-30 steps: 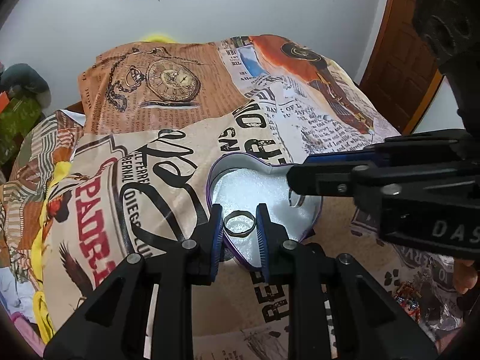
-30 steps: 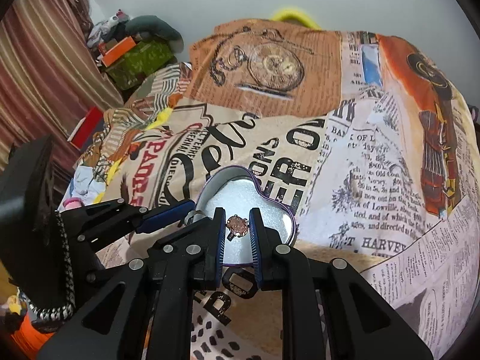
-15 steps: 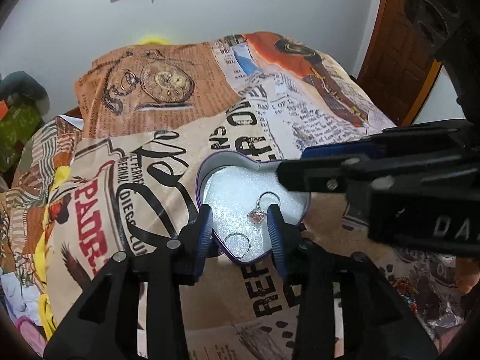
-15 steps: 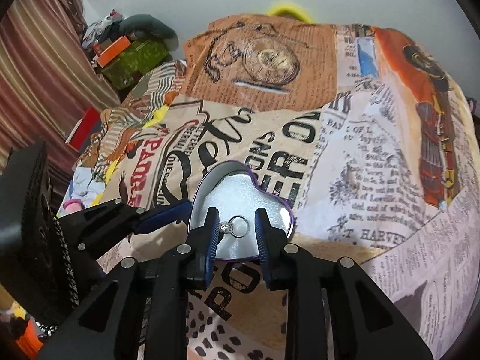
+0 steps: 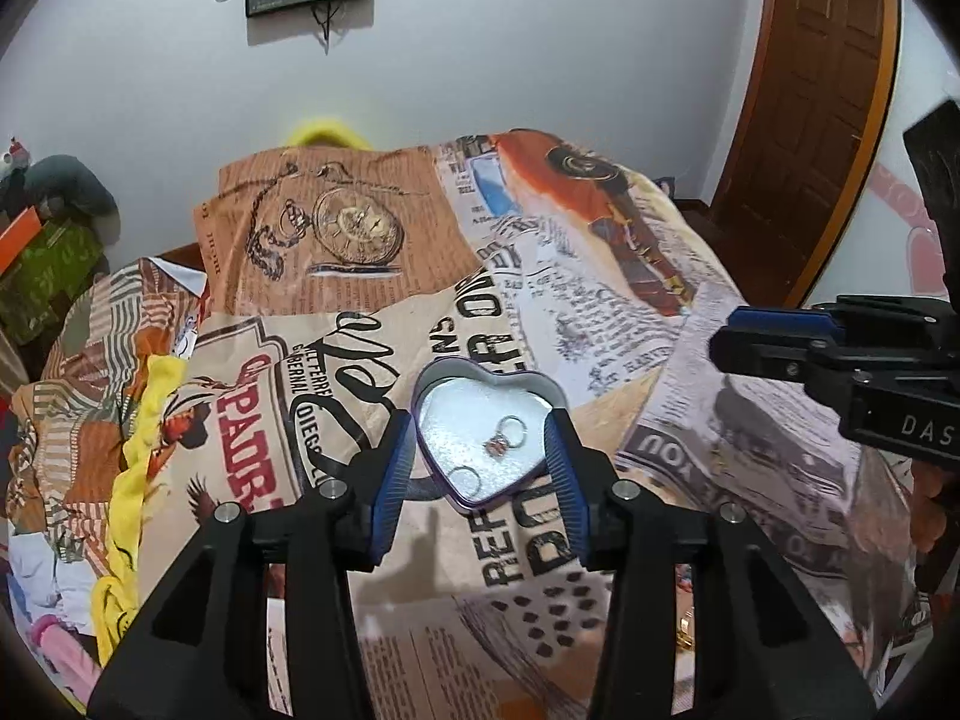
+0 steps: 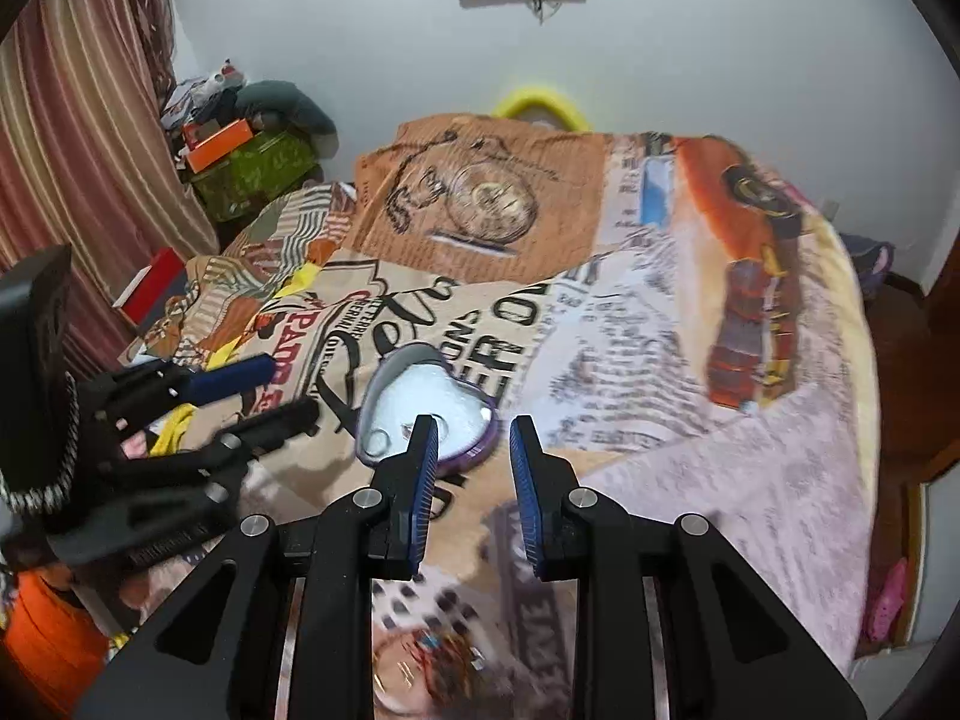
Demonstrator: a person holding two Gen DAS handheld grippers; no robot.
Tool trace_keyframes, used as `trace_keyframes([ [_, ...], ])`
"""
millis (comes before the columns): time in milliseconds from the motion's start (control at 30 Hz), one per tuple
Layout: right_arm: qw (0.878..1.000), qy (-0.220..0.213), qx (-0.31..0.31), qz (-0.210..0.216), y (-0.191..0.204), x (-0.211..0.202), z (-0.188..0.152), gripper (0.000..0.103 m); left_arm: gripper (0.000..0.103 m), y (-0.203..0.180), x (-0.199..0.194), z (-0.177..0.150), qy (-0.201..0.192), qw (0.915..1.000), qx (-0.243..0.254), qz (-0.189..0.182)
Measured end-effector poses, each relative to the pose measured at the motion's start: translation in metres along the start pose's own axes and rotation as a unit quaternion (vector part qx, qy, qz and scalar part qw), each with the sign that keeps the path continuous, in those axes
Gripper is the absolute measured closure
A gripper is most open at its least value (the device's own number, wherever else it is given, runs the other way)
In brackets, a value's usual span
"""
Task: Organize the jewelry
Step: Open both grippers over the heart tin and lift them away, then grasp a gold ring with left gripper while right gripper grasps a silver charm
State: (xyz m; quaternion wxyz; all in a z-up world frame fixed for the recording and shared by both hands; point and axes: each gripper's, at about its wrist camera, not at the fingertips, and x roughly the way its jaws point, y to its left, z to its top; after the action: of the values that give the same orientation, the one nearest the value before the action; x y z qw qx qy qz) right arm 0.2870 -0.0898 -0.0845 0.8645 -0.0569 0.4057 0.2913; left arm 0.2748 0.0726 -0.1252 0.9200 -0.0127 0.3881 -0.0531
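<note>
A heart-shaped tin [image 5: 480,369] with a purple rim lies on the printed bedspread [image 5: 600,300]. Inside it rest a plain ring [image 5: 465,476] and a ring with a pink stone [image 5: 501,441]. My left gripper [image 5: 480,420] hovers above the tin's near side; its jaws are opening and grip nothing. My right gripper [image 6: 474,420] hangs just right of the tin [image 6: 384,384], jaws apart and empty. The plain ring [image 6: 379,439] shows there too. Each gripper appears in the other's view: the right gripper [image 5: 774,348] at the right, the left gripper [image 6: 293,389] at the left.
A small heap of loose jewelry [image 6: 432,660] lies on the bedspread near me, blurred. Boxes and clutter [image 6: 252,168] stand at the bed's far left by a striped curtain. A wooden door [image 5: 810,120] is at the right. A person's hand [image 5: 930,498] holds the right gripper.
Both grippers let go of their rings into the tin, the left the plain ring, the right the pink-stone ring. Both then rose and drew back, jaws wider.
</note>
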Motion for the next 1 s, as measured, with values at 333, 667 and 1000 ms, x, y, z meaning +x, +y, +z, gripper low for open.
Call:
trace_keyframes([
  [333,0.999,-0.021,0.004,-0.039,-0.023,-0.04,-0.038,0.063,0.058,-0.031,-0.01,-0.021,0.017,0.9994,0.019,-0.022],
  [667,0.999,0.005,0.02,-0.046,-0.042,-0.042,-0.084,0.063,0.058,-0.056,0.007,-0.062,0.072,0.9956,0.025,-0.055],
  [1000,0.998,0.038,0.008,-0.041,-0.039,-0.024,-0.12,0.063,0.081,-0.089,0.014,-0.083,0.085,0.9894,0.047,-0.108],
])
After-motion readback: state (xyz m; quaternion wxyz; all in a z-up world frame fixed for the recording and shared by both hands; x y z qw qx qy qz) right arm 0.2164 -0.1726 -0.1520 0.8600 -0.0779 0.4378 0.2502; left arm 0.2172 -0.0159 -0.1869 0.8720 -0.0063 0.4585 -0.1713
